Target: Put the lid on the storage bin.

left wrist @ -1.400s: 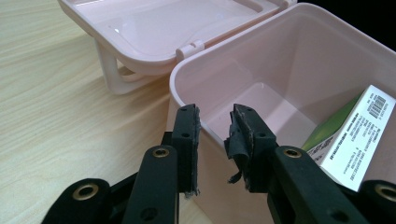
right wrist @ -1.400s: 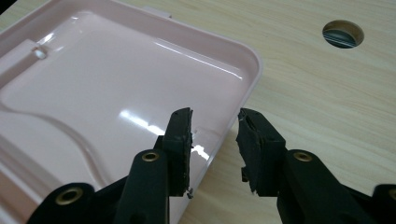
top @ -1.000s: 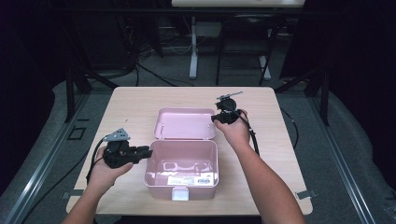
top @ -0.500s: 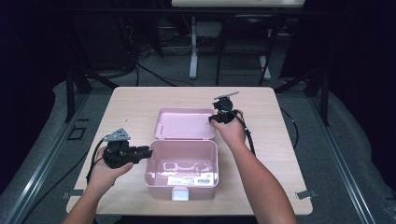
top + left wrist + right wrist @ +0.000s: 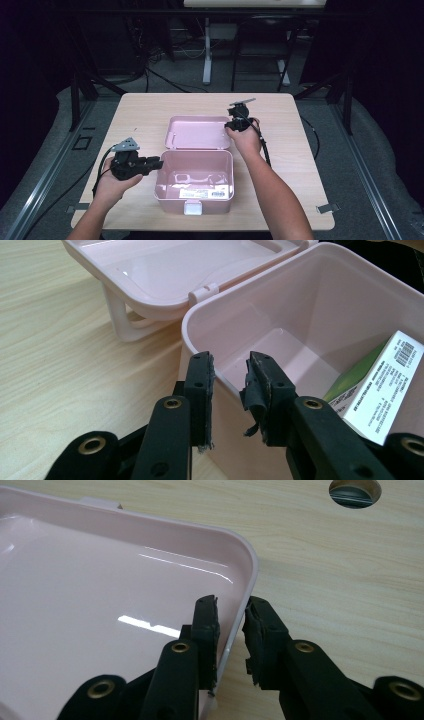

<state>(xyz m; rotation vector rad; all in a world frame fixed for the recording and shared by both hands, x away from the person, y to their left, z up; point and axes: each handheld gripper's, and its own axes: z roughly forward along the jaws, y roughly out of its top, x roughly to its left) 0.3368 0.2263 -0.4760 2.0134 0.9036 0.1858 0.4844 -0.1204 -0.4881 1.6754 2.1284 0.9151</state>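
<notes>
The open pink box (image 5: 194, 182) sits at the near middle of the bench (image 5: 310, 150), a carton (image 5: 380, 390) inside it. At the box's left wall the left tool (image 5: 230, 390) straddles the rim, jaws part open on either side of it, a slight gap showing. Behind the box, its lid (image 5: 198, 132) lies flat, and the right tool (image 5: 231, 630) has just been closing its jaws astride the lid's right rim, not quite pressing.

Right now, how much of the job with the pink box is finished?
Done: the pink box stands open, its lid laid back, a carton inside. In hand: the left claw straddles the box's wall, and the right claw has its jaws just closing around the lid's rim. Left, probably: swinging the lid over and shutting it.
</notes>
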